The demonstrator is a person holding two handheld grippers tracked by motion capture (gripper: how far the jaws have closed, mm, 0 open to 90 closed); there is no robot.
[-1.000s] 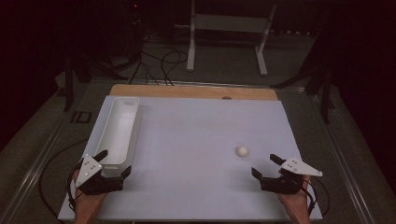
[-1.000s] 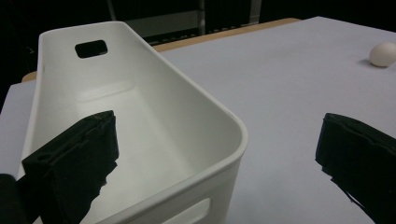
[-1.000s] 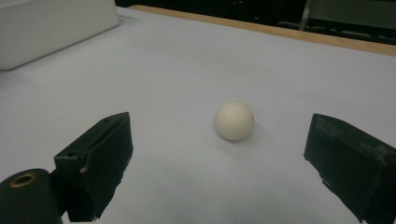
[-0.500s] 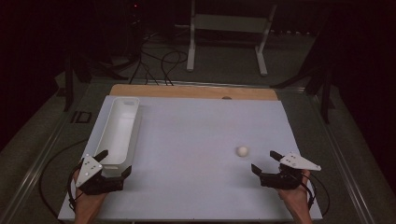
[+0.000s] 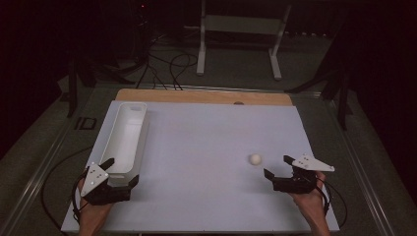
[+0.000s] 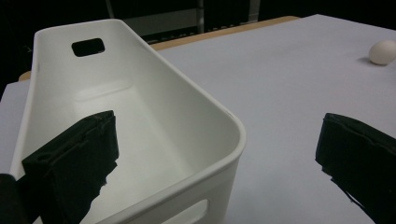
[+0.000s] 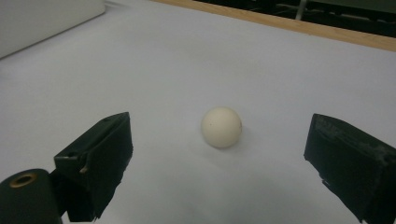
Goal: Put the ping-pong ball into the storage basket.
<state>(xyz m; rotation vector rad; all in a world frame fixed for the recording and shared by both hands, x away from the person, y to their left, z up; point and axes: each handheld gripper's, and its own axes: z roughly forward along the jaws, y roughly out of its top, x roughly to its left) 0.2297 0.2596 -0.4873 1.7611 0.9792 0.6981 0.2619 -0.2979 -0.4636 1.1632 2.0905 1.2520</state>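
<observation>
A small white ball [image 5: 255, 159] lies on the white table cover [image 5: 206, 137], right of the middle. My right gripper [image 5: 276, 165] stands open just near and right of it. In the right gripper view the ball [image 7: 222, 127] sits a little ahead of that gripper [image 7: 219, 140], between the lines of the two jaws and touching neither. A long white bin [image 5: 125, 137] lies along the left side, empty inside. My left gripper [image 5: 121, 170] is open astride the near end wall of the bin [image 6: 140, 116], one jaw inside and the other outside. The ball [image 6: 383, 52] shows far off.
A wooden strip [image 5: 196, 96] runs along the table's far edge. Behind it a metal stand [image 5: 236, 29] and cables [image 5: 167, 64] rest on the floor. A small dark object [image 5: 84, 123] lies off the table's left edge. Bare cover stretches between bin and ball.
My right gripper has crept a little forward and left, closer to the ball. The left gripper, the bin and the ball have stayed put.
</observation>
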